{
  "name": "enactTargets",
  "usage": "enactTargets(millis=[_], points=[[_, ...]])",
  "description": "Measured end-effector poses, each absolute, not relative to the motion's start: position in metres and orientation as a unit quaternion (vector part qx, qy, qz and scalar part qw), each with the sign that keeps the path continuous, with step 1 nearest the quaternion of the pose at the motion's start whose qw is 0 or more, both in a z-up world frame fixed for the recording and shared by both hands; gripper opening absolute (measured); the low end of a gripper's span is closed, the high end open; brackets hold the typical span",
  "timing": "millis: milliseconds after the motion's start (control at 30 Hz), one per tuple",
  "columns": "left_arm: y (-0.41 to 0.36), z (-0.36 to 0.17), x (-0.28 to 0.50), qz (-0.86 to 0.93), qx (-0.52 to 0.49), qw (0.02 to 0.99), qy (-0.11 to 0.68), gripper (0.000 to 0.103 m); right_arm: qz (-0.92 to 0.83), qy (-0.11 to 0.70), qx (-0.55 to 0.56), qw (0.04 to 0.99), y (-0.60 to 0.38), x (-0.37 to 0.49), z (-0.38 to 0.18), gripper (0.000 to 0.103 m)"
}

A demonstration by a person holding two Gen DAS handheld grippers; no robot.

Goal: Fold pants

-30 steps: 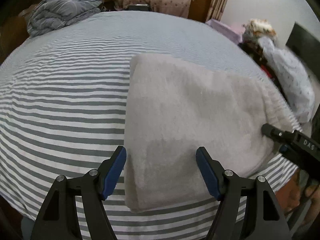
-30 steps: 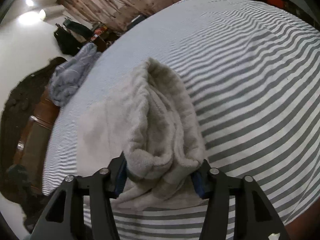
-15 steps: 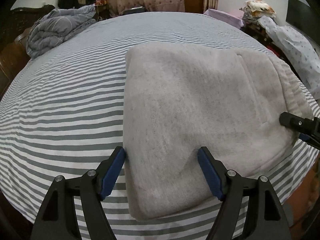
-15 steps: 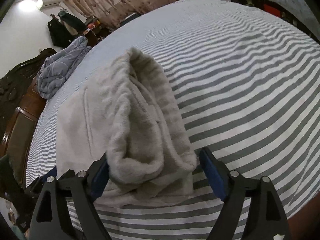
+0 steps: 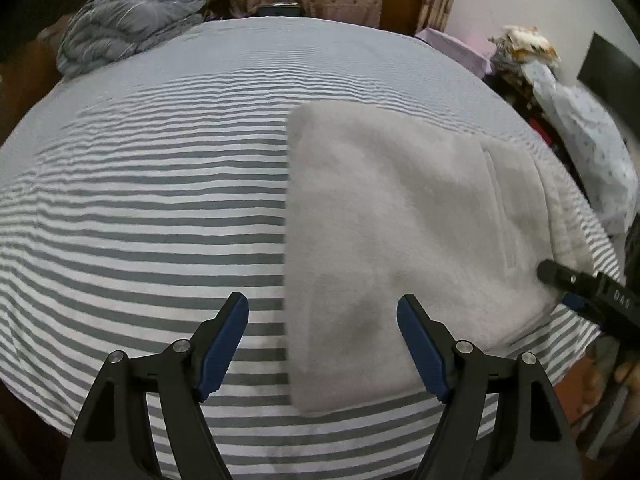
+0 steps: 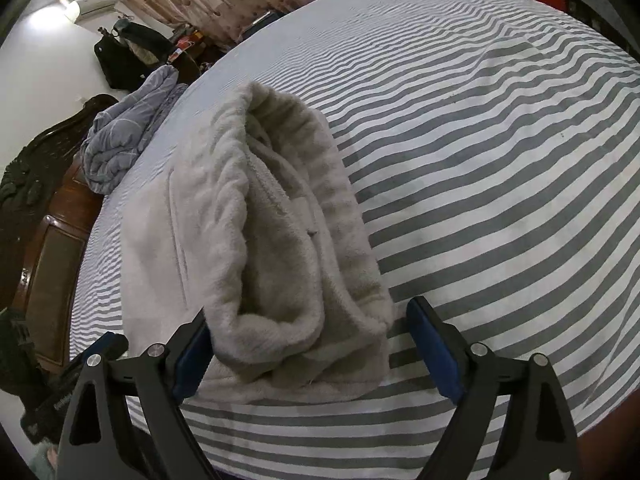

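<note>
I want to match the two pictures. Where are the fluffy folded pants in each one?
Left wrist view: the folded pants lie flat at centre-right on the striped bed, ahead and right of the open left hand-held gripper.
Right wrist view: the pants fill the lower centre, their layered end between the open right hand-held gripper pads.
Shared landmark: the crumpled blue-grey quilt, far left in both.

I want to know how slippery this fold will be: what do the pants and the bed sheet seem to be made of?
The pants look like thick fleece or plush knit: fuzzy matte nap, soft rounded fold edges, and a ribbed band at the waist end. Probably grippy and bulky rather than slick. The bed sheet looks like thin woven cotton or a blend: flat, matte, printed grey and white stripes with fine wrinkles. The exact fibre can't be told.
</note>
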State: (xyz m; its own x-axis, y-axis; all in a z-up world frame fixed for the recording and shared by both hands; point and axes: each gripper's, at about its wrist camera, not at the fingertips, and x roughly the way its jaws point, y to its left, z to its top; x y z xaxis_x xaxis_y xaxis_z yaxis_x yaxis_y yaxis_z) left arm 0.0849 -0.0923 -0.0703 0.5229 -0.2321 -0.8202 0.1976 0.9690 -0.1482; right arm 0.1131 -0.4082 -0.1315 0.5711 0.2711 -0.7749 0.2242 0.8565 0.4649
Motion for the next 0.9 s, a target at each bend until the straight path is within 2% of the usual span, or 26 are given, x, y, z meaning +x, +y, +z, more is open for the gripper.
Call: enactTargets(millis=[233,567,900], points=[[-0.056,-0.071,0.089,-0.132,-0.086,0.857,0.490,0.077,0.028,0.479,0.262,0.837,-0.409,0.100,-0.133,0.090],[-0.039,-0.097,0.116,-0.192,-0.197,0.799,0.535,0.077,0.097,0.477,0.326,0.810,-0.428,0.101,-0.155,0.093],[-0.048,-0.116,0.143,-0.218,-0.237,0.782,0.534,0.078,0.170,0.438,0.325,0.821,-0.437,0.124,-0.159,0.092]])
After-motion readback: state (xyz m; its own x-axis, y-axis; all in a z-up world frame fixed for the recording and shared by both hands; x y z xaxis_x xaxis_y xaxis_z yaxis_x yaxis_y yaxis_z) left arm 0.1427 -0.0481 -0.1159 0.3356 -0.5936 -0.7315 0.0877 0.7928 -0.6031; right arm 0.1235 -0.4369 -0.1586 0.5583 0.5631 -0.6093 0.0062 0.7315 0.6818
